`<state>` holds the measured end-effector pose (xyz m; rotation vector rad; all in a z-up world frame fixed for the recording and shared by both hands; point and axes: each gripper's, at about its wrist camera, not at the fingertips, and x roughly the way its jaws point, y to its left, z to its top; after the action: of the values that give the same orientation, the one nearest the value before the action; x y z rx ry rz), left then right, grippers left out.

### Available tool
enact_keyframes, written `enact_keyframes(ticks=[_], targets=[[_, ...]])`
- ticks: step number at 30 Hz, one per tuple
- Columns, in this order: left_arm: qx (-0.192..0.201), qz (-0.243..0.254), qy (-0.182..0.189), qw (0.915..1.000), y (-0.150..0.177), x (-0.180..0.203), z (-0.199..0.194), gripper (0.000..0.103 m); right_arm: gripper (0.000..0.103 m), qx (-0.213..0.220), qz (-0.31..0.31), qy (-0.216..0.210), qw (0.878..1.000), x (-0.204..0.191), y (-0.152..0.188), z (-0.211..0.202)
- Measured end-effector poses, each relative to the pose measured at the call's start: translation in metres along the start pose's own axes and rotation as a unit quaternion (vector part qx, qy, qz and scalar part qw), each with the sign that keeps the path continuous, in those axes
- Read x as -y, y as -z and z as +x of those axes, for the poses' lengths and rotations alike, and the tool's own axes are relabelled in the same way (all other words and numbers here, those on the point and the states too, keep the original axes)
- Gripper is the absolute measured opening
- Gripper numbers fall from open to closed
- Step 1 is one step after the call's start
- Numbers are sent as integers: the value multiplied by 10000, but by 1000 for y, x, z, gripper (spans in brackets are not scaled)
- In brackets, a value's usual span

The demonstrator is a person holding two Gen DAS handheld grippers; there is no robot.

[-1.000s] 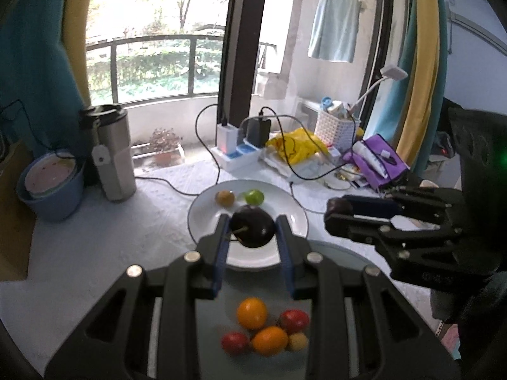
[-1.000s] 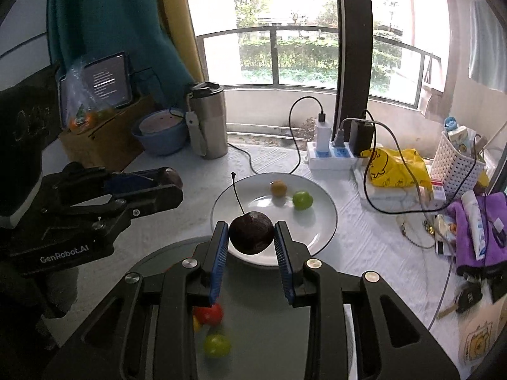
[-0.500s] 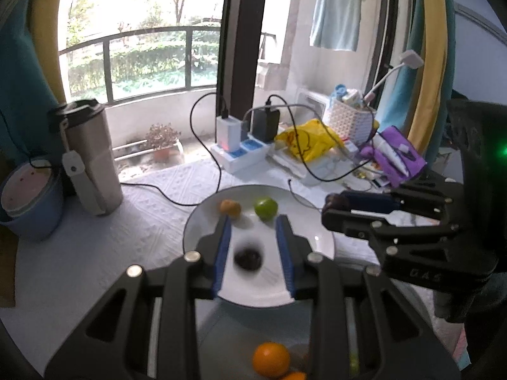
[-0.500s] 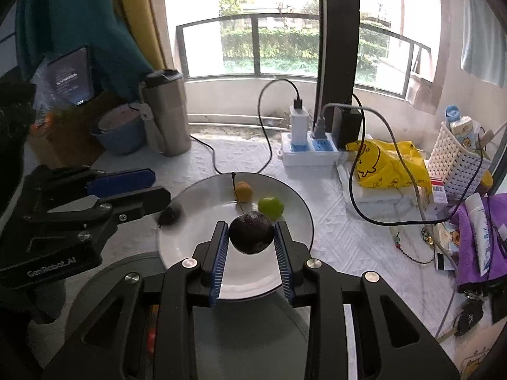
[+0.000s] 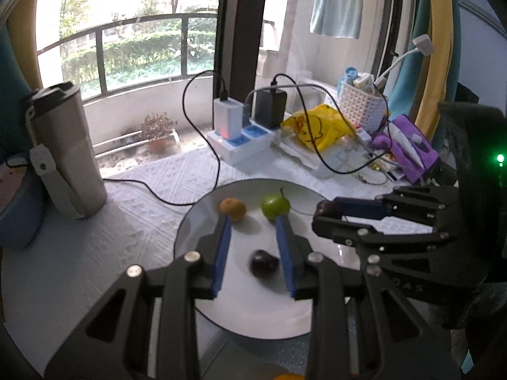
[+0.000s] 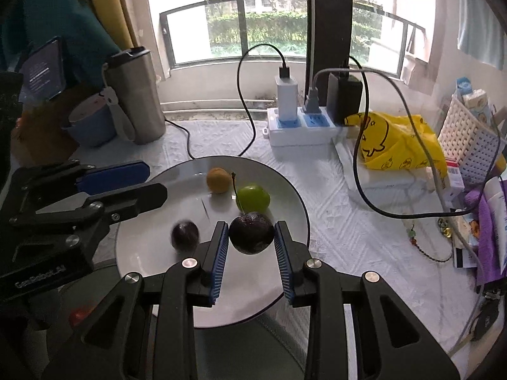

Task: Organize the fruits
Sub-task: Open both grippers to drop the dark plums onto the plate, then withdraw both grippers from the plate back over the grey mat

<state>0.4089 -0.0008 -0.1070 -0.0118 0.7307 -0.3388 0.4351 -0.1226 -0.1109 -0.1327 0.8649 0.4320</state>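
Over the white plate (image 6: 294, 196) the right gripper (image 6: 252, 237) clamps a dark stemmed fruit (image 6: 252, 232) ready to set down, while the left gripper (image 5: 253, 247) hangs parted above a loose dark plum (image 5: 264, 262) lying there.

Daylight from the window, strong fisheye bend, a little motion blur

Bright daylight comes through the window (image 6: 253, 28) straight ahead of the fingers (image 6: 221, 253), washing out the glass and trees at the top and leaving the near fingers dark against it. The white plate (image 6: 285, 196) under the fingertips throws back a soft sheen, and the fruit on it cast faint shadows toward the camera. The dark cherry (image 5: 264, 262) lying between the left fingers (image 5: 221, 253) is smeared by motion, as it is to the left of the right fingers. Frame edges curve hard and fade to black corners; curtains (image 5: 440, 47) off to the sides bow inward.
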Motion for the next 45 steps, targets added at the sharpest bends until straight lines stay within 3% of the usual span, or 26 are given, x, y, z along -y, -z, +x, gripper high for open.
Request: enact_keyframes(ticks=[4,7,10,11,12,14,16,23,27,35,39,43,45], targets=[[-110,-66,-183,9998,1,-3,7,32,32,-105,68,48,9999,3,-1,11],[-188,-285,-65,9994,1,-9,8,45,32,-117,91,85,9999,3,-2,14],[-153,-312,-218,9992,0,-10,6,50,33,-121,107,156,9997,2,-3,14],[-119,-297,-220,9992,-1,-10,4,56,35,-122,123,152,9997,3,-3,14],[-70,-281,-222,9993,-1,-9,1,62,44,-118,150,135,9997,3,-4,13],[38,-232,-186,9996,-1,-7,-4,89,59,-83,182,102,9997,4,-4,11],[143,-134,-212,9996,-1,-4,-11,93,70,-8,157,145,9998,2,-4,6],[327,-312,-187,9988,0,-5,-35,95,72,182,127,333,9992,-2,-3,-16],[547,-346,-60,9979,4,-2,-54,95,72,453,-154,692,9965,-13,0,-33],[968,-147,-544,9937,21,12,-99,96,72,745,-126,688,9948,-26,8,-69],[1192,-322,-602,9905,32,16,-125,96,72,902,-148,726,9932,-37,14,-93],[1220,-618,-765,9877,42,15,-146,96,72,1028,-236,1222,9869,-54,25,-117],[1265,-669,-814,9864,46,15,-153,96,72,974,-200,1147,9884,-58,30,-123]])
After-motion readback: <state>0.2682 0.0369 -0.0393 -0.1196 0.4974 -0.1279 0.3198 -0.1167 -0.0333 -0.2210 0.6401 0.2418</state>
